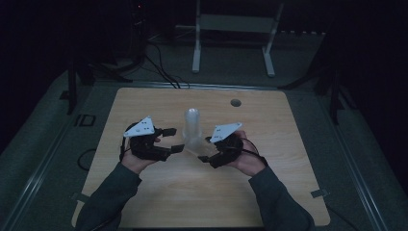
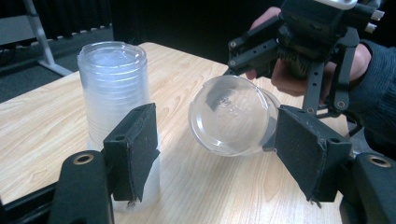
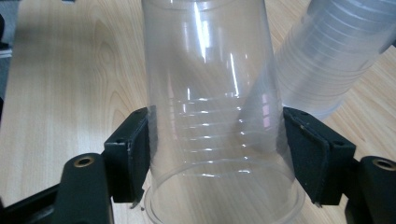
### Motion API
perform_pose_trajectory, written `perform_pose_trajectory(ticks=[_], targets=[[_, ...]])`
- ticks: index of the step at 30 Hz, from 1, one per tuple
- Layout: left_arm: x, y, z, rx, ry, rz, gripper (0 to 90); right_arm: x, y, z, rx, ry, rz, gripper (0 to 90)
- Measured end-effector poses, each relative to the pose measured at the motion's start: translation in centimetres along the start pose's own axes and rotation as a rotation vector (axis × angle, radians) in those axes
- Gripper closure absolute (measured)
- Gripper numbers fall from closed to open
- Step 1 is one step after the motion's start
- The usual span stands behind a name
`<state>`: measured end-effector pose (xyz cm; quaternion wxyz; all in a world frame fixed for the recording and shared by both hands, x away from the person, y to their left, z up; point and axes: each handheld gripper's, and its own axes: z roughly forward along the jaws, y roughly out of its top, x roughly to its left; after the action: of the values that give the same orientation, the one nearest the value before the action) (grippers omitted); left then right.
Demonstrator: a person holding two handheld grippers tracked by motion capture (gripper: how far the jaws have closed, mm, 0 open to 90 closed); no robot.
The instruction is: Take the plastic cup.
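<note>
You are holding the right gripper (image 1: 210, 148) clamped on a single clear plastic cup (image 3: 215, 107): in the right gripper view both black pads are pressing against the cup's sides just above its rolled rim, and the cup is pointing away from you along the jaws, base outward. In the left gripper view that same cup is hanging tilted in the air, its round base (image 2: 229, 114) facing your left gripper's camera and sitting close to the far pad without clearly touching it. Your left gripper (image 1: 173, 139) is standing roughly half open with nothing pinched between its pads; whether the near pad is brushing anything I cannot tell. Right beside that near pad the stack of nested clear cups (image 2: 114, 100) is standing upside down on the wooden table (image 1: 269, 125), and in the high view the stack is rising between your two grippers, so it is crowding the space where both sets of jaws are working. In the right gripper view the stack is leaning into frame just behind and beside the held cup, very near it. Farther off, a round grommet hole (image 1: 235, 102) is sitting in the tabletop near the far edge, well apart from your hands. Beyond the table a white metal stand (image 1: 234, 29) is standing on the dark floor, with black cables (image 1: 161, 70) running across the floor near it.
</note>
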<state>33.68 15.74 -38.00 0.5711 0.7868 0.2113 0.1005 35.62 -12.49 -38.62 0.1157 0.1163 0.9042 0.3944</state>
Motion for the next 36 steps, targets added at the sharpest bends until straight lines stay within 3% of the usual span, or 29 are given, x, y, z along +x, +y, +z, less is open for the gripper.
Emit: perform_pose_trajectory(ticks=[16, 36], targets=[[-0.2, 0.4, -0.5, 0.061, 0.012, 0.049, 30.3, -0.3, 1.4, -1.2, 0.111, -0.032, -0.103, 29.1], [-0.2, 1.1, -0.8, 0.14, 0.037, 0.109, 30.5, 0.0, 2.9, -1.4, 0.219, -0.05, -0.172, 29.3]])
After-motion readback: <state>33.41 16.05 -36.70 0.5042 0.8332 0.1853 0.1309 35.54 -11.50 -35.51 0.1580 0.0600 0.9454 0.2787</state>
